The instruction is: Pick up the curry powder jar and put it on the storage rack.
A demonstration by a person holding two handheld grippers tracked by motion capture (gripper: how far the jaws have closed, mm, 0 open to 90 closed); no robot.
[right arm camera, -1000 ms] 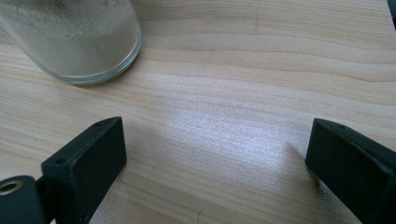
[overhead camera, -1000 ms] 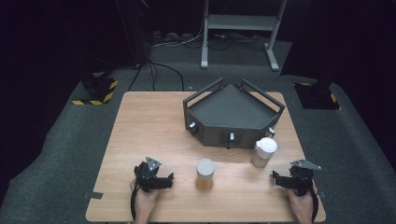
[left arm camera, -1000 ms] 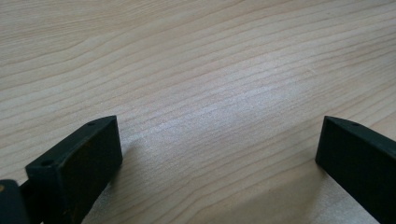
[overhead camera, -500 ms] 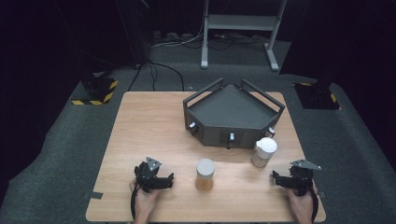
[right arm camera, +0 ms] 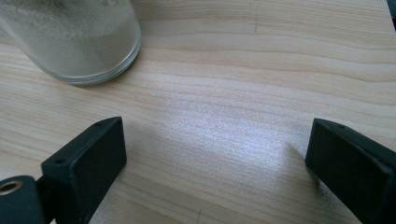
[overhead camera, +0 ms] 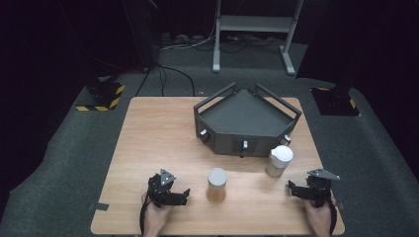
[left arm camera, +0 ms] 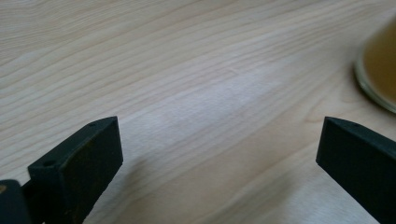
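On wooden table (overhead camera: 148, 128), left to right: left gripper (overhead camera: 184, 194), jaws wide apart, nothing between; amber-filled jar (overhead camera: 217, 184) just off its tips, cut off at the right edge of the left gripper view (left arm camera: 380, 77), contents hard to make out. White-lidded jar (overhead camera: 279, 160) ahead of right gripper (overhead camera: 291, 188), lid out of frame in the right gripper view (right arm camera: 74, 37); jaws apart, empty. Dark angular tray (overhead camera: 245, 118) beyond both
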